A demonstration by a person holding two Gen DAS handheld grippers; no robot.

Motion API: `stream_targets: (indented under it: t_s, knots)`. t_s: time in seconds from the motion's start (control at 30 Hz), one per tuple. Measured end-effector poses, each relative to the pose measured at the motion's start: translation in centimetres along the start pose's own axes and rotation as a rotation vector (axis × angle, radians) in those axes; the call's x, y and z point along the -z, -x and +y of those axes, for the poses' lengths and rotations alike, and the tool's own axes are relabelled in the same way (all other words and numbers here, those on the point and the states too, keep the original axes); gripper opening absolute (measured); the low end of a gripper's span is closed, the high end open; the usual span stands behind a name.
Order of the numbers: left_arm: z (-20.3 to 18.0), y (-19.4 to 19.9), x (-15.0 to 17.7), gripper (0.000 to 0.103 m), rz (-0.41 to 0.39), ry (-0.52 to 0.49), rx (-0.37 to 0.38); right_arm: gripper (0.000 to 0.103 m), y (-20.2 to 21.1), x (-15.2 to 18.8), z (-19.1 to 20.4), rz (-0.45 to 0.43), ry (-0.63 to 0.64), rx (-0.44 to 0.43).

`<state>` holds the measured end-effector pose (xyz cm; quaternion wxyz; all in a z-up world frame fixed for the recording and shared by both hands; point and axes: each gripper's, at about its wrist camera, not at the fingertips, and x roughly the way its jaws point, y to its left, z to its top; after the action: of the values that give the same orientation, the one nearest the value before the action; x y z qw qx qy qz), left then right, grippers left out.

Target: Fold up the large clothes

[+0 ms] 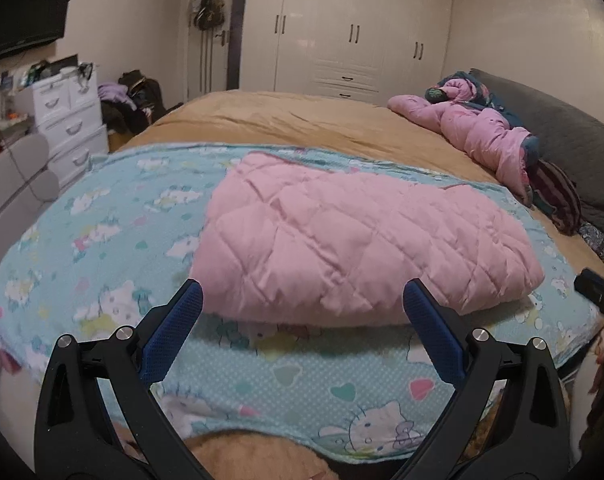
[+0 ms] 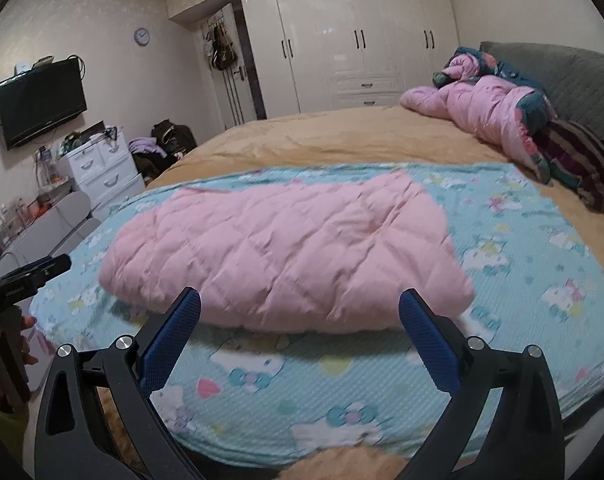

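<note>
A pink quilted garment (image 1: 362, 240) lies folded into a thick bundle on a light blue cartoon-print sheet (image 1: 101, 240) spread over the bed. It also shows in the right wrist view (image 2: 285, 252) on the same sheet (image 2: 522, 248). My left gripper (image 1: 302, 300) is open and empty, its blue pads just short of the bundle's near edge. My right gripper (image 2: 299, 304) is open and empty, also just short of the near edge. The right gripper's tip shows at the right edge of the left wrist view (image 1: 594, 284).
A tan bedspread (image 1: 302, 120) covers the bed. A crumpled pink jacket (image 1: 482, 132) and striped clothes (image 1: 562, 200) lie by the grey headboard (image 1: 562, 120). White drawers (image 1: 69, 120) stand at left. The wardrobe (image 1: 362, 28) is behind. A wall TV (image 2: 41, 100) hangs at left.
</note>
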<state>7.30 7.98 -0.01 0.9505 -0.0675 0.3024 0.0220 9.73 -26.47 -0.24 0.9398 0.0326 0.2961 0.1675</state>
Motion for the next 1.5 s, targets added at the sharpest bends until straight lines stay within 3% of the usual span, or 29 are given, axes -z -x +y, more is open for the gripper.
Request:
stream_targets:
  t_s: [0.27, 1.5]
  knots:
    - [0.2, 0.1, 2.1, 0.094, 0.019, 0.007, 0.002, 0.099, -0.8, 2.1, 1.5, 0.052, -0.015, -0.041]
    - [-1.2, 0.2, 1.9, 0.094, 0.038, -0.015, 0.015, 0.099, -0.2, 2.2, 1.1, 0.073, -0.04, -0.037]
